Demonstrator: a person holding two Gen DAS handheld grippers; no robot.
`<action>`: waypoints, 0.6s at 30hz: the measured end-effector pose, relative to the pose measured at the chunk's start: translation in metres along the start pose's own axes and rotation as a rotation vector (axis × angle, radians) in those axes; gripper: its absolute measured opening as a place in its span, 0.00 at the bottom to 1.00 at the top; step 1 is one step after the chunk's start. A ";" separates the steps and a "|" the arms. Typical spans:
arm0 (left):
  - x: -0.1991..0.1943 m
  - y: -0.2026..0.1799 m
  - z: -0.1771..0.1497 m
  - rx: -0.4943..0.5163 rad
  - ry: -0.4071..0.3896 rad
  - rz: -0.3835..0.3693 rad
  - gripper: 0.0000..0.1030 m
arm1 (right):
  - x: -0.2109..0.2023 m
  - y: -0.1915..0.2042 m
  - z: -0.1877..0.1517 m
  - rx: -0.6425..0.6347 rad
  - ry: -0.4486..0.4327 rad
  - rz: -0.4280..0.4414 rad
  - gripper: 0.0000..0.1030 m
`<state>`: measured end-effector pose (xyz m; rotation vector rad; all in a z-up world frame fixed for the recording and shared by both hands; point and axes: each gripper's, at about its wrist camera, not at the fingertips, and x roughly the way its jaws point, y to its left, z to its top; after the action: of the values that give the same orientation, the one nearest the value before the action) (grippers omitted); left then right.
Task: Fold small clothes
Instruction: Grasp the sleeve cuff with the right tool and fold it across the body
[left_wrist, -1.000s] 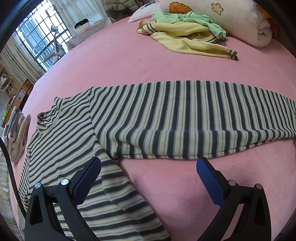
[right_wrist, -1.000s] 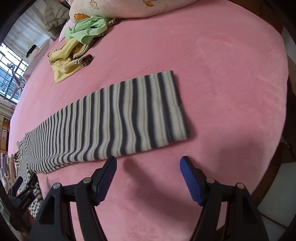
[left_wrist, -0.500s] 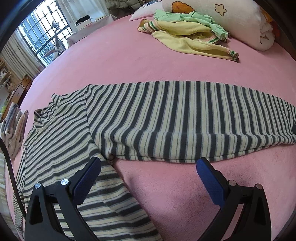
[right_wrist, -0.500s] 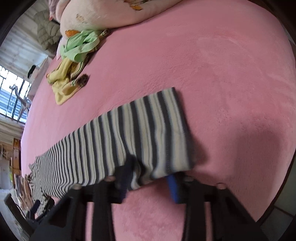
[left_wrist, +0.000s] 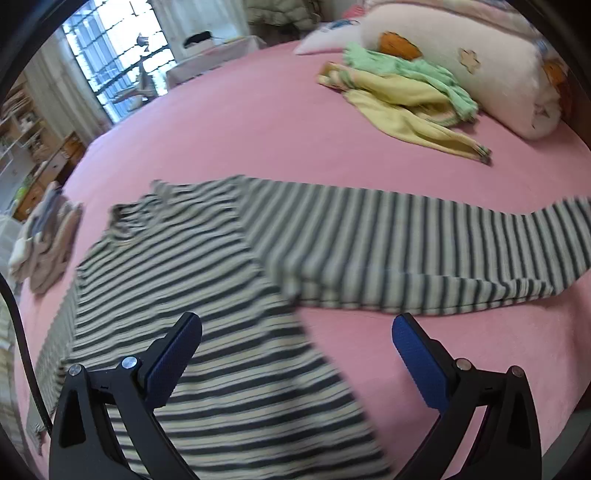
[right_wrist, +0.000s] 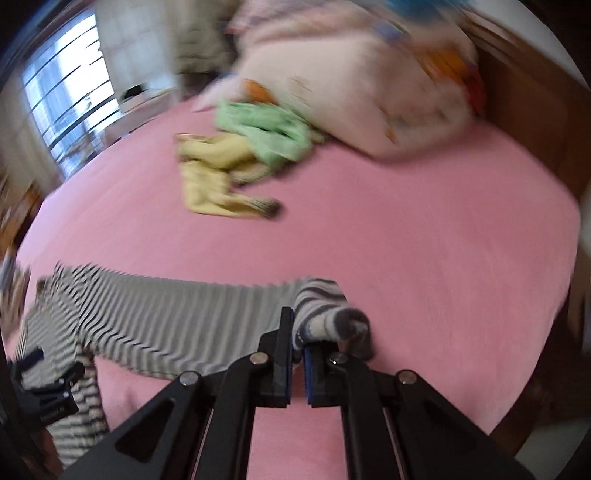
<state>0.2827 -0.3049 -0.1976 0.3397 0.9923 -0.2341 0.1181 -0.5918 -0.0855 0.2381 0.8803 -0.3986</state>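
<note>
Up comes the sleeve cuff (right_wrist: 325, 317) — a second ago it lay flat on the pink bed (right_wrist: 443, 240), and now the right hand-held gripper (right_wrist: 295, 354) is pressed together on it, lifting it at lower centre of its frame. That looks like the start of folding the sleeve in over the body. One striped top (left_wrist: 229, 295) lies across the middle of the bed, sleeve stretched toward the right. The left hand-held gripper (left_wrist: 295, 354) hangs spread over the top's body at the bottom, pinching nothing. Further out: one yellow garment (left_wrist: 402, 114), one green one (left_wrist: 406, 74), one pillow (left_wrist: 498, 74) at upper right, one small clothes pile (left_wrist: 44, 240) at left.
</note>
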 end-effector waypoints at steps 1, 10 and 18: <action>-0.006 0.014 -0.003 -0.016 -0.002 0.013 0.99 | -0.006 0.015 0.005 -0.041 -0.019 0.006 0.04; -0.043 0.157 -0.055 -0.196 0.011 0.160 0.99 | -0.051 0.197 0.036 -0.412 -0.205 0.184 0.04; -0.046 0.284 -0.126 -0.412 0.065 0.258 0.99 | -0.064 0.375 -0.009 -0.669 -0.222 0.397 0.04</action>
<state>0.2585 0.0075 -0.1722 0.0960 1.0226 0.2159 0.2375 -0.2359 -0.0256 -0.2463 0.6829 0.2441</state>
